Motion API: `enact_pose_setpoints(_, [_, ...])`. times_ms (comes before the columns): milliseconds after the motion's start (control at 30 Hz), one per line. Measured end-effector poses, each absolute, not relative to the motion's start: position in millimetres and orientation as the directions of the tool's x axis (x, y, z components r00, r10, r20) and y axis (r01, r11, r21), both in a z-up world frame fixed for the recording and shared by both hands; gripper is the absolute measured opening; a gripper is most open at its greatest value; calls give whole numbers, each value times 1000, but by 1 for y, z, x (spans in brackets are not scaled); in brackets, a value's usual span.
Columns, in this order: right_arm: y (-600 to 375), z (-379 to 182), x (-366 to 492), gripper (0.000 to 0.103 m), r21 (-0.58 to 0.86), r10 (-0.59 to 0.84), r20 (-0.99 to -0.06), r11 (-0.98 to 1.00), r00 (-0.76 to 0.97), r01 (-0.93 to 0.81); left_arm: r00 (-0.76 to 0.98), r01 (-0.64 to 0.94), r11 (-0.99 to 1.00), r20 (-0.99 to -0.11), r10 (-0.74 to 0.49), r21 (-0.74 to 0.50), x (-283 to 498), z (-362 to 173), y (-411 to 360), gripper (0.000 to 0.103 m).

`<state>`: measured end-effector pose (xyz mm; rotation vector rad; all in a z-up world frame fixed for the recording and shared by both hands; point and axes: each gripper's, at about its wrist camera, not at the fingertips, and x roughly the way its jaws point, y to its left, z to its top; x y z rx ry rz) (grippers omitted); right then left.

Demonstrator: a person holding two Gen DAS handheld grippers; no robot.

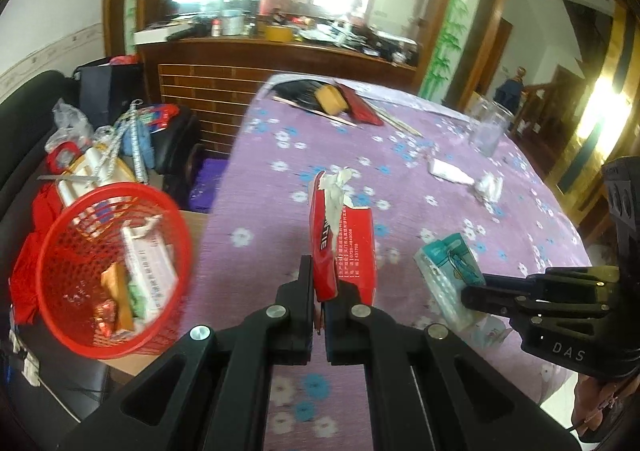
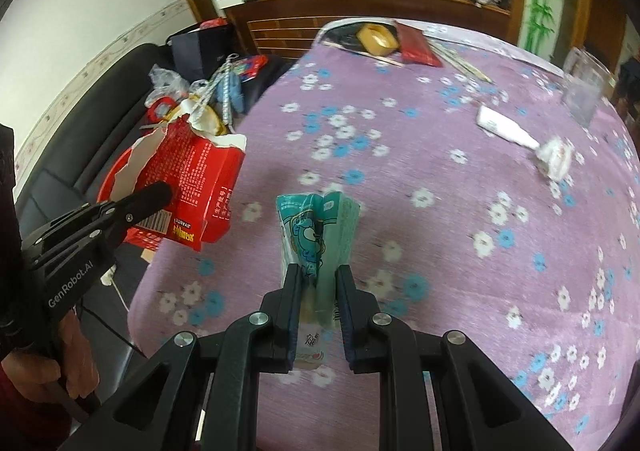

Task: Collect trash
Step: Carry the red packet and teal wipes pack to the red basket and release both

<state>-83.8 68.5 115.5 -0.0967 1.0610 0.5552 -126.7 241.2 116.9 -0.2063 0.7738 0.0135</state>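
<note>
My left gripper [image 1: 320, 283] is shut on a torn red paper box [image 1: 344, 243] and holds it above the purple floral tablecloth [image 1: 280, 179]. The box also shows in the right wrist view [image 2: 196, 187], with the left gripper [image 2: 160, 191] on it. My right gripper [image 2: 318, 283] is shut on a teal tissue pack [image 2: 320, 227], seen at the right in the left wrist view [image 1: 448, 275]. A red mesh basket [image 1: 72, 235] with trash in it stands to the left, off the table. A crumpled tissue [image 2: 554, 159] and a white tube [image 2: 500, 127] lie further right.
A glass jar [image 1: 488, 127] stands at the table's far right. A tape roll [image 2: 376, 37], a red packet [image 2: 416, 43] and chopsticks [image 2: 464, 63] lie at the far edge. A black sofa [image 2: 120, 107] with bags and clutter is left. A wooden cabinet [image 1: 280, 63] stands behind.
</note>
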Motion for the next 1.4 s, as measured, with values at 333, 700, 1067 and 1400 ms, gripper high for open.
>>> enact_pose_setpoints(333, [147,129,-85,19,198,452,-834,780,316,-594,728,-246,952,-683,57,-183,-154,124,319,3])
enact_pose_setpoints(700, [232,145,-88,19,216,519,-815,683,256,-697,713,-390,902,-680,168,-187,-179,126,396,3])
enact_pose_setpoints(1067, [292,151,-76,19,230,545,-809,638,220,-735,697,-425,889,-687,204,-168,-177,124,416,3])
enact_pose_setpoints(1400, [329,125,-51,39,229,526,-828,633,195,-739,648,-475,868,-725,232,-147,-164,109,427,21])
